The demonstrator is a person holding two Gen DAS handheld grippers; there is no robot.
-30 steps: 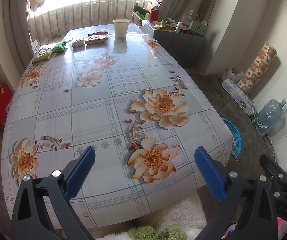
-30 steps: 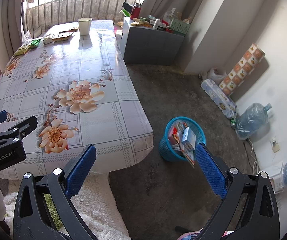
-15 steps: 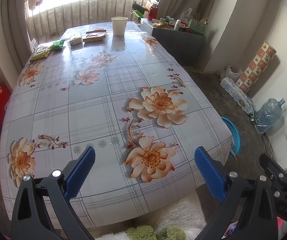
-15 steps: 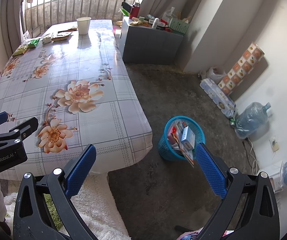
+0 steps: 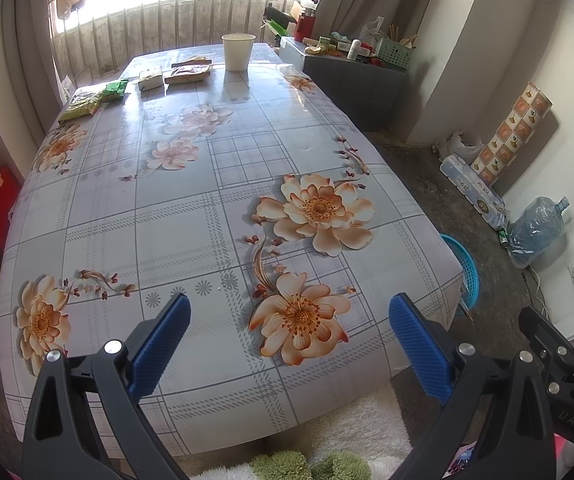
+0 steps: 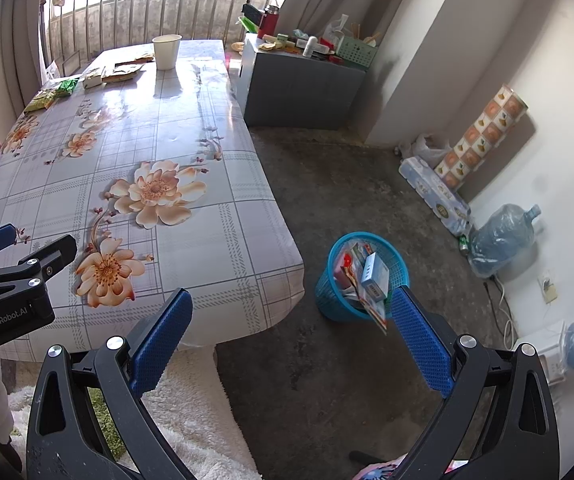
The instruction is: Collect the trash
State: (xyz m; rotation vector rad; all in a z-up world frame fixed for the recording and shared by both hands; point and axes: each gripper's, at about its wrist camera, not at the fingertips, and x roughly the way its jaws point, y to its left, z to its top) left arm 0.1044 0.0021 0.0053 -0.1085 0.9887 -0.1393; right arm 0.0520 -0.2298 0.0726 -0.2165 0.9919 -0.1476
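A blue mesh waste basket [image 6: 327, 292] stands on the floor beside the table's near right corner, with boxes and wrappers [image 6: 371, 276] in it; its rim also shows in the left wrist view [image 5: 467, 268]. Trash lies at the table's far end: a white paper cup [image 5: 238, 51], a tan wrapper [image 5: 187, 74], a small white pack [image 5: 150, 79] and green packets [image 5: 114, 90]. My left gripper [image 5: 289, 340] is open and empty above the table's near edge. My right gripper [image 6: 291, 336] is open and empty above the floor next to the basket.
The table has a flowered plastic cloth [image 5: 191, 216]. A grey cabinet [image 6: 299, 88] with clutter stands beyond the table. Water bottles [image 6: 503, 236] and a patterned roll [image 6: 483, 136] line the right wall. A white rug [image 6: 191, 412] lies under the table's near end.
Both grippers have drifted slightly; the table's far end looks a little closer in the left wrist view. Both stay open and empty.
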